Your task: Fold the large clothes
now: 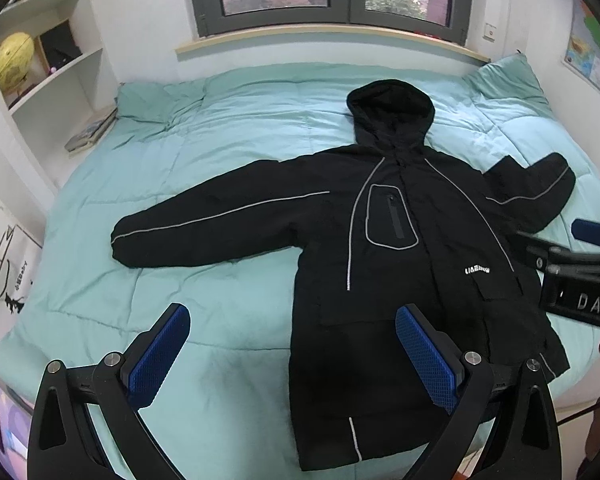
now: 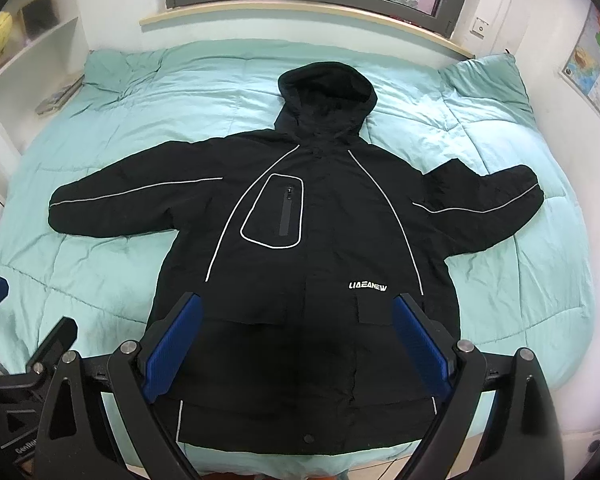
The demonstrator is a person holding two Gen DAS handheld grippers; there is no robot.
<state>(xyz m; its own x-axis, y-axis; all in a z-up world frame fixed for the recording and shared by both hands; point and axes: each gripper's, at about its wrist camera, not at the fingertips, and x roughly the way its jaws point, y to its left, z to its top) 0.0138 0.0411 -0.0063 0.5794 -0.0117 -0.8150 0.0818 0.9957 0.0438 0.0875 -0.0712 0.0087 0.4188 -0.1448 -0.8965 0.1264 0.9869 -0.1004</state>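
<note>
Jacket [image 2: 300, 240], black, hooded, lies front-up with sleeves spread on the teal quilt [image 2: 100, 260], flat for folding, while we hold left gripper [image 1: 292, 356] and right gripper [image 2: 298, 344] agape, empty, above its hem.

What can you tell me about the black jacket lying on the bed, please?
The black jacket is hooded, of matte crinkled fabric with grey piping along the sleeves and chest, an outlined zip pocket and a white logo. It lies unfolded, front up, on the teal quilt, hood towards the window, one sleeve straight out, the other bent at the elbow. Nothing grips it.
</note>
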